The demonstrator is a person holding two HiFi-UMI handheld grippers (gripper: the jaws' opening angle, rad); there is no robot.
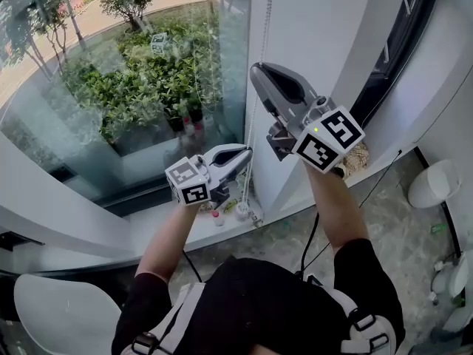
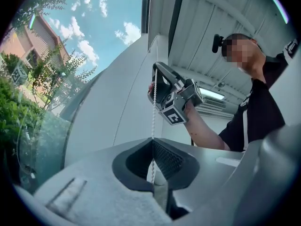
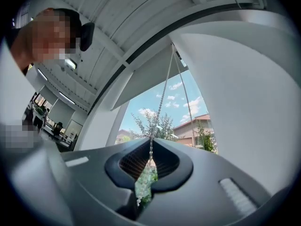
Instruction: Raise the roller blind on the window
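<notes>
Right tool [image 1: 259,70] high, left tool [image 1: 246,153] low — each clamped on the chain [image 2: 153,121]; best release the left, then draw the right straight down, steady.

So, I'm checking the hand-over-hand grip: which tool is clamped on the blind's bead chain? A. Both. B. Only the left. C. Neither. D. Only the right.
A: the left gripper view shows the left tool with its jaws together on the bead chain, and the right gripper view shows the right tool closed on it too.
</notes>
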